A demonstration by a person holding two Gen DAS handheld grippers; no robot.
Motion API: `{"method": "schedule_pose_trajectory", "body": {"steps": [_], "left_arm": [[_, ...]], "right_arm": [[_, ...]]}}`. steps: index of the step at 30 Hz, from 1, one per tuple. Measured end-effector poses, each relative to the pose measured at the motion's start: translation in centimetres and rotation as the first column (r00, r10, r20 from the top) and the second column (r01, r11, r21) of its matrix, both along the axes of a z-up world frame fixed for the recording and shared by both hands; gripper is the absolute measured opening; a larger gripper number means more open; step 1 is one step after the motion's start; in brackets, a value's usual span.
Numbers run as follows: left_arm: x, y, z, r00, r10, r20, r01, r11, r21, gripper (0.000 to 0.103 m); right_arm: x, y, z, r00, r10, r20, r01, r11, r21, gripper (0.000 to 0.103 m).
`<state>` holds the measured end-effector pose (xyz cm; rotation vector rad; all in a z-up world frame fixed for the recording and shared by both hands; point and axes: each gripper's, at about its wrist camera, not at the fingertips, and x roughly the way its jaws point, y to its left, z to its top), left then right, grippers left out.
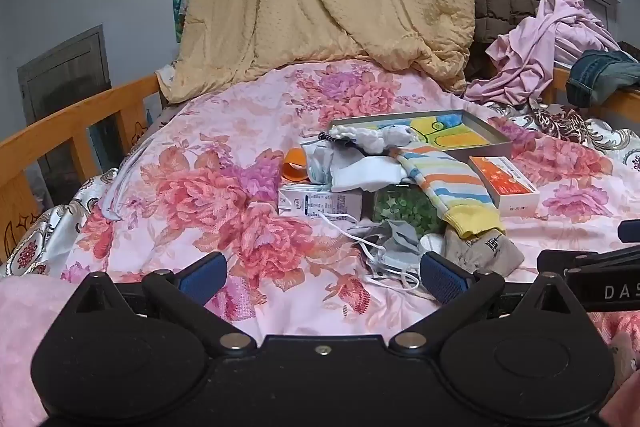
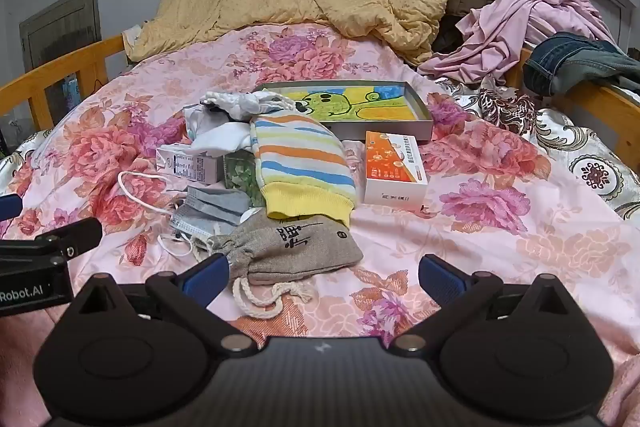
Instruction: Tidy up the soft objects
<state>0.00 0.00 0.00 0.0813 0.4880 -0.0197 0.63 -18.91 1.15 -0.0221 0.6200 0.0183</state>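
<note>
Striped sock (image 2: 302, 167) and drawstring pouch (image 2: 292, 247) lie heaped on the floral bedspread (image 2: 500, 247), both grippers' jaws spread, empty.

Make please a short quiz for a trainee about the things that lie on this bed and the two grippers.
1. True or false: the right gripper holds the linen pouch.
2. What rests on the striped sock's far end? A) white sock B) jeans C) orange box
3. Fill in: the grey face mask lies to the ___ of the pouch in the right wrist view.

Key: 1. False; its fingers stand open, and so do those of the left gripper. 2. A. 3. Left.
</note>
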Motion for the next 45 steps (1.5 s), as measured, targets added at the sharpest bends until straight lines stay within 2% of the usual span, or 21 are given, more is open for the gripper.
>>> {"method": "schedule_pose_trajectory", "body": {"steps": [8,9,17,45], "left_arm": [[0.3,0.5,-0.1,1.0,0.02,0.008,-0.02,1.0,-0.004,0.102],[-0.3,-0.4,-0.1,1.0,-0.008,0.015,0.008,1.0,0.012,0.102],[-0.3,-0.4,0.0,1.0,-0.022,0.016,0.022,1.0,0.016,0.102],[-0.4,-0.4,-0.1,0.999,-0.04,0.028,0.04,0.999,0.018,0.102]], "right_arm": [[0.0,-0.3,0.1,1.0,-0.007,-0.001,0.007,1.0,0.018,0.103],[0.0,-0.6,0.0,1.0,-0.008,-0.004,0.008,1.0,0.024,0.103],[0.0,-0.3,0.0,1.0,-0.01,-0.006,0.01,1.0,0.029,0.103],[0.1,-0.4,0.0,1.0,-0.01,-0.01,0.011,0.999,0.033,0.103]]}}
